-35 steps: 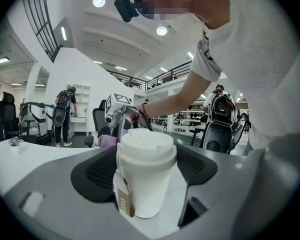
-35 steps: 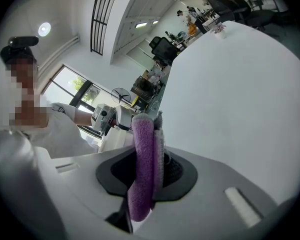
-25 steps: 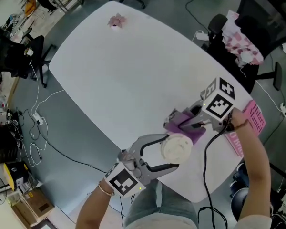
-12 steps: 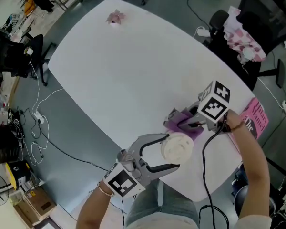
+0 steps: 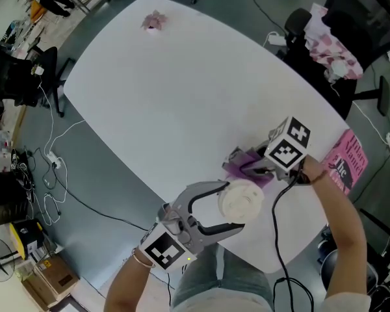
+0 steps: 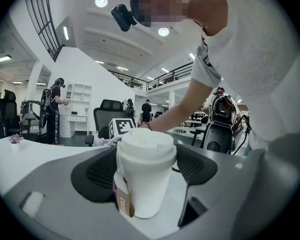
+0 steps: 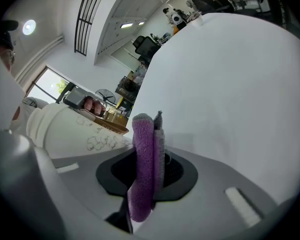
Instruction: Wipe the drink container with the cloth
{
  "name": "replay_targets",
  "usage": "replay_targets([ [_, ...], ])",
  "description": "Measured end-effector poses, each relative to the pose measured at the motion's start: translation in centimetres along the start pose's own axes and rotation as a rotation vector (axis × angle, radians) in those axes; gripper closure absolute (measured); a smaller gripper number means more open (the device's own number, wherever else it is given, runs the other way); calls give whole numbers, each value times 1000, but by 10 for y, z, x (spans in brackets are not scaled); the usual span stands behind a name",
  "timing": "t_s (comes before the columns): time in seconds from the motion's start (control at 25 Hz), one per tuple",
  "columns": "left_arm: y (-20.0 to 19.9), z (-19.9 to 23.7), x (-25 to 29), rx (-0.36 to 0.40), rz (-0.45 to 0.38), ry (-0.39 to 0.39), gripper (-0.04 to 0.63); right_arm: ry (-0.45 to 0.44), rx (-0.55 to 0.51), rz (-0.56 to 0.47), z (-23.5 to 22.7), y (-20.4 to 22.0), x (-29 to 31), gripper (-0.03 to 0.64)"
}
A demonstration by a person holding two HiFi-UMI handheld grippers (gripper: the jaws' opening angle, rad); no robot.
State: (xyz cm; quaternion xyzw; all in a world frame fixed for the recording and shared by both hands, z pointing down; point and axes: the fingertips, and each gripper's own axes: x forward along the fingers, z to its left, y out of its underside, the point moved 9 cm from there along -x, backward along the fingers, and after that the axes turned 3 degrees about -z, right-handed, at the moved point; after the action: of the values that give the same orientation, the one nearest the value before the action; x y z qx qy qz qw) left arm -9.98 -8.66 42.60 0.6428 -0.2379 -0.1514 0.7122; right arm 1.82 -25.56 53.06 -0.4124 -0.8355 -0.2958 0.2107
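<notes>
- Purple cloth (image 5: 236, 172) is clenched between the jaws of the right gripper (image 5: 250, 166); in the right gripper view it stands folded and upright between the two pads, with a thin grey layer on one side.
- Against the frames from a moment ago, the right gripper has sunk: its marker cube (image 5: 287, 145) now sits lower in the head view and closer to the cup (image 5: 242, 200), and the hand (image 5: 312, 171) behind it has followed.
- The cloth itself has barely shifted. It still lies against the side of the cup that faces away from the person, just under the rim of the lid.
- The left gripper (image 5: 236, 205) has not moved. Its jaws stay spread wide and grasp the cup, one curved finger on each side of the lid.
- In the left gripper view the white lidded cup stands upright between the dark pads, and a brown tag (image 6: 124, 204) hangs down its side.
- The cup is where it was, upright on the near end of the white table (image 5: 169, 96), close to the edge by the person.
- A pink book (image 5: 343, 161) lies at the table's right edge, beside the right forearm, as before.
- A small pink thing (image 5: 154, 21) at the far end has slid slightly up the picture, as has the table's outline.
</notes>
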Motion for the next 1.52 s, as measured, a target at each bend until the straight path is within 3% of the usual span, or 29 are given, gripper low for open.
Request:
replay_targets([
  [0.28,-6,4,4,55,-2,17,221,35,26,-16,-8,7,7,548],
  [0.72,-6,4,3,61,-11,10,221,56,76,-101,2,13,-9,548],
  [1.24,-7,3,1,49,-39,-30,221,68,352,-553,77,81,-94,548],
  [1.4,-3,-1,-1,-65,-12,-82,221,4,425,-708,104,101,-99,548],
  [1.52,-3,-4,-1,-91,9,-102,221,-56,460,-812,118,112,-96,548],
])
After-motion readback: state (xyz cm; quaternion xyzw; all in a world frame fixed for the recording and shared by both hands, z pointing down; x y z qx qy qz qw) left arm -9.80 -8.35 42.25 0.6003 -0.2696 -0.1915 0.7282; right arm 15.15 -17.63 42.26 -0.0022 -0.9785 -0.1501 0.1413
